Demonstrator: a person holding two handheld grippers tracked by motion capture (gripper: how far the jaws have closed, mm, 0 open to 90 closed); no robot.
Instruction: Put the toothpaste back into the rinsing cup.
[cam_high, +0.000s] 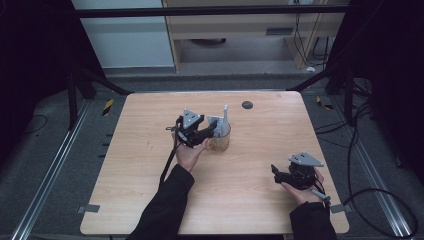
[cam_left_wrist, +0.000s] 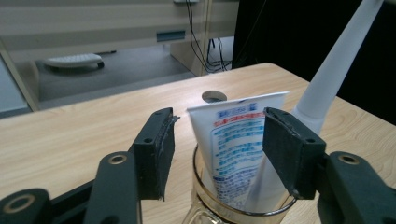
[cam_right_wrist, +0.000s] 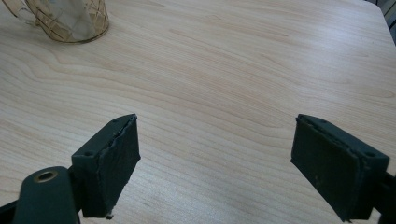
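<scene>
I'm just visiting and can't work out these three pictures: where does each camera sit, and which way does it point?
High view: above the person's side, looking forward and down on the wooden table; both forearms show, with the left gripper and right gripper.
Left gripper view: rides on that gripper, looking along its open jaws at a toothpaste tube and a white handle standing in a glass cup.
Right gripper view: rides on the right gripper, facing bare tabletop.
Shared: the cup appears in all three.
</scene>
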